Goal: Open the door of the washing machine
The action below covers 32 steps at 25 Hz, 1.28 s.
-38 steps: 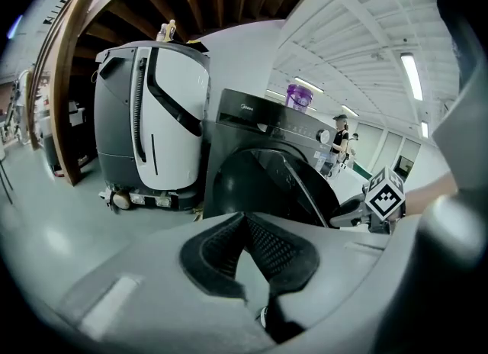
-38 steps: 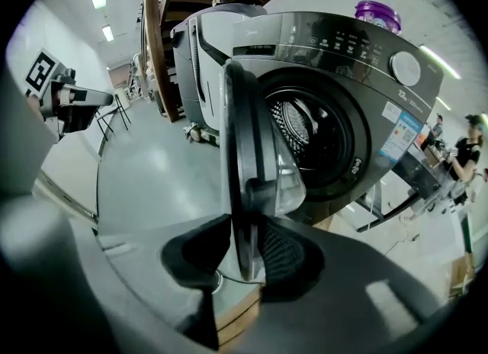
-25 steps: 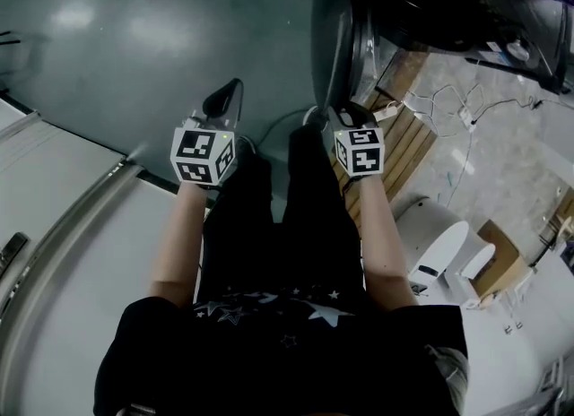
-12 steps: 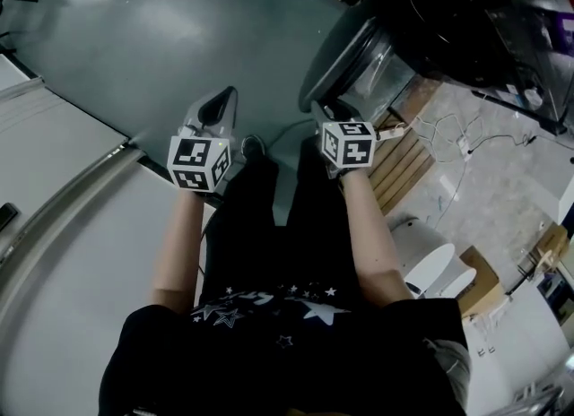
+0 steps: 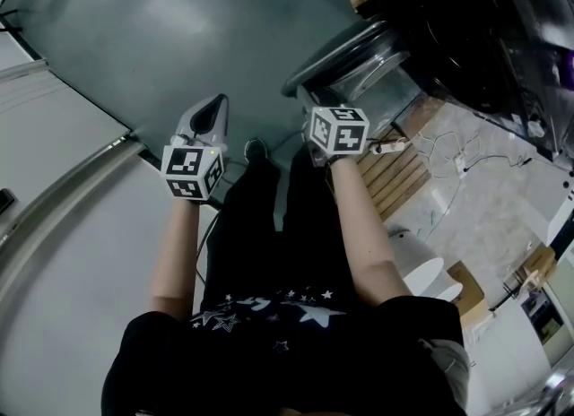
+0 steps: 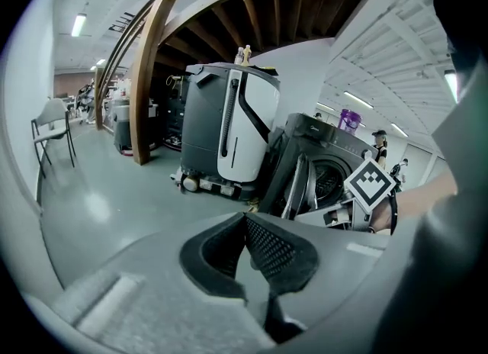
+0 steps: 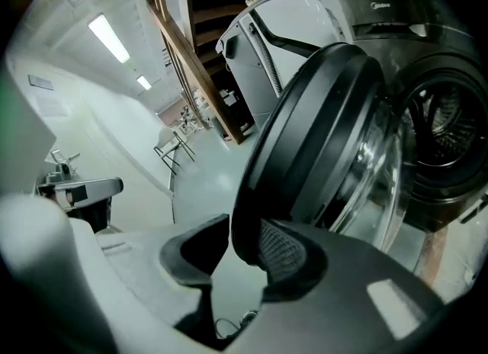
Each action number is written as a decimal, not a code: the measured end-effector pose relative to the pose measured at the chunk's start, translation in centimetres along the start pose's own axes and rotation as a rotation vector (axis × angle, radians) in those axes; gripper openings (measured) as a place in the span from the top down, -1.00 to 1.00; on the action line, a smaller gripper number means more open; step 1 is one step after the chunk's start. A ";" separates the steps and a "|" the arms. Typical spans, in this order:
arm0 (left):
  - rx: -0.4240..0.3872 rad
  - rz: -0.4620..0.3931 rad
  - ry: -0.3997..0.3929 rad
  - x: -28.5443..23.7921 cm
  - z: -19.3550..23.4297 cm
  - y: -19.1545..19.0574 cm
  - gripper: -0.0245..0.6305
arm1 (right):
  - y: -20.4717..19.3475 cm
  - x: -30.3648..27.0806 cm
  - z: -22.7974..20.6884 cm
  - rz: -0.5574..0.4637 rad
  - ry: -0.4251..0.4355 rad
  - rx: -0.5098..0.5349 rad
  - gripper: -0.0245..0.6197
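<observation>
A dark front-loading washing machine (image 5: 466, 20) stands at the upper right of the head view, its drum (image 7: 438, 127) exposed. Its round door (image 5: 334, 54) with a bulging glass (image 7: 374, 169) stands swung out from the machine. My right gripper (image 5: 309, 99) is shut on the door's black rim (image 7: 305, 116), which runs between its pads (image 7: 286, 252). My left gripper (image 5: 215, 105) hangs over the grey floor to the left of the door, shut and empty (image 6: 245, 219). From the left gripper view the machine (image 6: 328, 165) and the open door (image 6: 293, 185) lie ahead to the right.
The machine sits on a wooden pallet (image 5: 404, 159) with loose cables (image 5: 448, 150) beside it. A black-and-white appliance (image 6: 236, 127) stands left of the machine. A chair (image 6: 52, 127) is far left. A white curved surface (image 5: 54, 226) borders the floor at the left.
The door has swung further open, its rim moving left and toward me with the right gripper on it. The left gripper has moved the same way, staying shut.
</observation>
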<state>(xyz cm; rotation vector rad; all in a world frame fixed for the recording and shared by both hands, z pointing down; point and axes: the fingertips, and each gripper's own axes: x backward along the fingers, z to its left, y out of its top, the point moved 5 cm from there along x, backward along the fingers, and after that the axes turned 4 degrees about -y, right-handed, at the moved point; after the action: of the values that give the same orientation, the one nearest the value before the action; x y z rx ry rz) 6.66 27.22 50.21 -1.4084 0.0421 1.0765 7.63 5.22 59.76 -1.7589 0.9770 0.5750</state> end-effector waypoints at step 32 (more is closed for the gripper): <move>0.091 -0.065 0.232 -5.8 2.5 5.7 0.89 | 18.8 -7.5 -4.2 -0.164 0.041 0.052 0.53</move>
<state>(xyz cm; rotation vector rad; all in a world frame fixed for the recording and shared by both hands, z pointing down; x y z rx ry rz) -1.44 24.77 49.95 -1.4369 0.2095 0.8436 -12.32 0.77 56.91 -1.7902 0.8586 0.4070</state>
